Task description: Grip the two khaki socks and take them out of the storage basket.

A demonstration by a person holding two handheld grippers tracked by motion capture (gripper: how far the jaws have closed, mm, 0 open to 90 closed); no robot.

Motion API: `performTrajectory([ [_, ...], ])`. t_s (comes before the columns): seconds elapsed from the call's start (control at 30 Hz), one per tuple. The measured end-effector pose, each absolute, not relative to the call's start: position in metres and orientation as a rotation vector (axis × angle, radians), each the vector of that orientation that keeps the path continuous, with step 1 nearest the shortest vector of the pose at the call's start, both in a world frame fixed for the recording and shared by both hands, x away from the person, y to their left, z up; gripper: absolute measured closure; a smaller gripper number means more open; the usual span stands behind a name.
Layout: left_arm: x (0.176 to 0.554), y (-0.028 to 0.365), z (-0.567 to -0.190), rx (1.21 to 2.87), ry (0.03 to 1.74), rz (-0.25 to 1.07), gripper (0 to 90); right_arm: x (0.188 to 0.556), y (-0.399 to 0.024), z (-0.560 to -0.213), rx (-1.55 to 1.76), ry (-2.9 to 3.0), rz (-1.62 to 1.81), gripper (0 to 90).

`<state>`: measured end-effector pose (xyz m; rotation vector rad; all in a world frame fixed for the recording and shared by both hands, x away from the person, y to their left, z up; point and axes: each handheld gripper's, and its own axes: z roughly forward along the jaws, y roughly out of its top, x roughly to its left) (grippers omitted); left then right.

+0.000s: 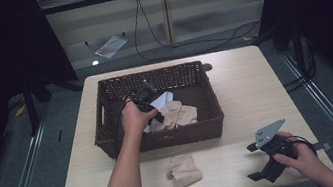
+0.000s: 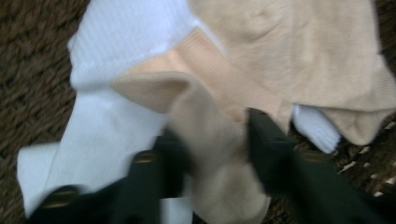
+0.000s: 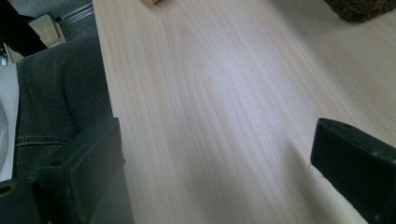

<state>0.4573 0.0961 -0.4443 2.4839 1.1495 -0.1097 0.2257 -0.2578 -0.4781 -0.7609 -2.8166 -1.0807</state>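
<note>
A dark wicker basket (image 1: 161,140) stands on the pale wooden table (image 1: 246,96). Inside it lie beige socks (image 1: 180,114) and a white sock (image 1: 163,99). My left gripper (image 1: 157,116) reaches down into the basket. In the left gripper view its jaws pinch a bunched fold of a beige sock (image 2: 210,135), which lies on the white sock (image 2: 112,116). Another beige sock (image 1: 183,171) lies on the table in front of the basket. Near the table's front right corner my right gripper (image 1: 252,162) rests open, with bare tabletop (image 3: 215,116) between its jaws.
The table's front edge runs close beside the right gripper, with a trouser leg (image 3: 60,93) below it. Black cables (image 1: 182,45) and a flat packet (image 1: 110,45) lie on the floor behind the table. Dark stands flank both sides.
</note>
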Motion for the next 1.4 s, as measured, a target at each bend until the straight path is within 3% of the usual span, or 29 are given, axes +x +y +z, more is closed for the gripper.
performTrajectory([
  [0.07, 0.456, 0.096, -0.438, 2.48, 1.128, -0.09, 79.7, 0.226, -0.258, -0.478, -0.759, -2.815, -1.084, 1.9],
  [0.13, 0.455, 0.098, -0.431, 2.479, 1.148, -0.111, 83.3, 0.226, -0.258, -0.478, -0.758, -2.816, -1.087, 2.0],
  [0.63, 0.443, 0.109, -0.36, 2.424, 1.086, -0.201, 84.0, 0.226, -0.256, -0.478, -0.755, -2.827, -1.079, 2.0],
  [1.4, 0.417, 0.104, -0.277, 2.504, 0.925, -0.233, 84.1, 0.226, -0.255, -0.478, -0.747, -2.824, -1.083, 1.9],
])
